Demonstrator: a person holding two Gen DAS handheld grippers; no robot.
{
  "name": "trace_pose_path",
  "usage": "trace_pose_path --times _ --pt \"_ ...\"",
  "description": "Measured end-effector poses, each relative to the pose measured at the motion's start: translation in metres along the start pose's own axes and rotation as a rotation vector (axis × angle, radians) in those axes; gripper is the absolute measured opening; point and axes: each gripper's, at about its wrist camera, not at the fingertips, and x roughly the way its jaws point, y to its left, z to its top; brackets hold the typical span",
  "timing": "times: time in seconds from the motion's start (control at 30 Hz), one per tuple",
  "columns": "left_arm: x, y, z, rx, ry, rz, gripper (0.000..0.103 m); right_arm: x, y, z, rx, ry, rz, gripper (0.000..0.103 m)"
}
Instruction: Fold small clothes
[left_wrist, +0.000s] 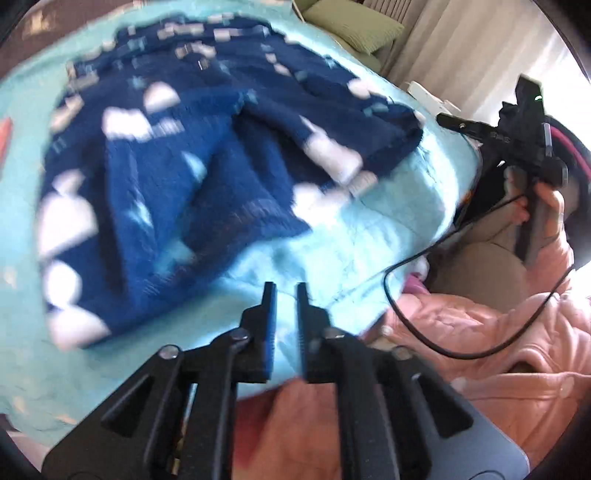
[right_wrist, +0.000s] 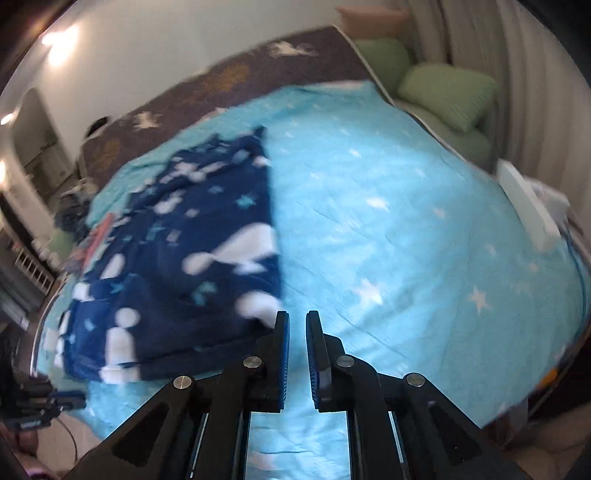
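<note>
A navy knitted sweater (left_wrist: 177, 177) with white shapes and pale stars lies on the turquoise star-print bed cover (left_wrist: 351, 236), its sleeves folded in over the body. My left gripper (left_wrist: 285, 291) hovers over the cover beside the sweater's hem, jaws a narrow gap apart and empty. In the right wrist view the sweater (right_wrist: 177, 266) lies to the left. My right gripper (right_wrist: 298, 319) hangs above the cover just right of the sweater's near corner, jaws almost together with nothing between them. It also shows at the bed's edge (left_wrist: 448, 121), held by a hand (left_wrist: 550, 199).
A person in a pink padded jacket (left_wrist: 498, 332) stands at the near bed edge, a black cable (left_wrist: 424, 325) trailing across it. Green cushions (right_wrist: 443, 88) lie beyond the bed, a white box (right_wrist: 528, 206) at its right side, a grey-purple blanket (right_wrist: 258, 70) at the far end.
</note>
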Motion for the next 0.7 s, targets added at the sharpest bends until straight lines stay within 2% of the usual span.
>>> trace_pose_path --times 0.03,0.1,0.2,0.27,0.33,0.43,0.47,0.5,0.53,0.57,0.6,0.63,0.67,0.7 --pt "-0.004 0.005 0.005 -0.013 -0.032 0.018 0.040 -0.001 0.014 0.001 -0.056 -0.005 0.027 0.010" --pt "-0.017 0.024 0.016 -0.099 -0.129 0.076 0.056 0.005 0.047 0.001 -0.169 -0.009 0.080 0.014" --pt "-0.022 0.049 0.028 -0.217 -0.203 0.121 0.060 0.025 0.106 -0.006 -0.342 0.036 0.188 0.026" --pt "-0.018 0.066 0.030 -0.231 -0.219 0.147 0.064 0.038 0.130 -0.014 -0.422 0.075 0.229 0.029" --pt "0.000 0.077 0.031 -0.241 -0.174 0.187 0.064 0.052 0.144 -0.020 -0.466 0.110 0.239 0.035" --pt "0.023 0.086 0.031 -0.256 -0.119 0.175 0.063 0.066 0.148 -0.024 -0.489 0.149 0.251 0.043" --pt "0.024 0.086 0.031 -0.256 -0.127 0.177 0.062 0.071 0.150 -0.024 -0.507 0.154 0.243 0.047" --pt "0.024 0.086 0.031 -0.250 -0.148 0.179 0.050 0.072 0.152 -0.026 -0.521 0.157 0.235 0.053" --pt "0.020 0.086 0.031 -0.242 -0.169 0.174 0.025 0.073 0.154 -0.027 -0.537 0.158 0.233 0.055" --pt "0.016 0.086 0.031 -0.244 -0.181 0.160 0.012 0.073 0.155 -0.029 -0.553 0.159 0.239 0.055" --pt "0.011 0.087 0.032 -0.259 -0.195 0.112 0.007 0.074 0.158 -0.032 -0.580 0.157 0.247 0.055" --pt "0.004 0.087 0.035 -0.270 -0.216 0.074 0.007 0.074 0.160 -0.034 -0.601 0.148 0.241 0.055" --pt "-0.004 0.084 0.038 -0.262 -0.248 0.050 0.007 0.074 0.162 -0.035 -0.619 0.141 0.224 0.044" --pt "-0.012 0.080 0.039 -0.240 -0.277 0.038 0.007 0.078 0.165 -0.035 -0.632 0.144 0.199 0.017"
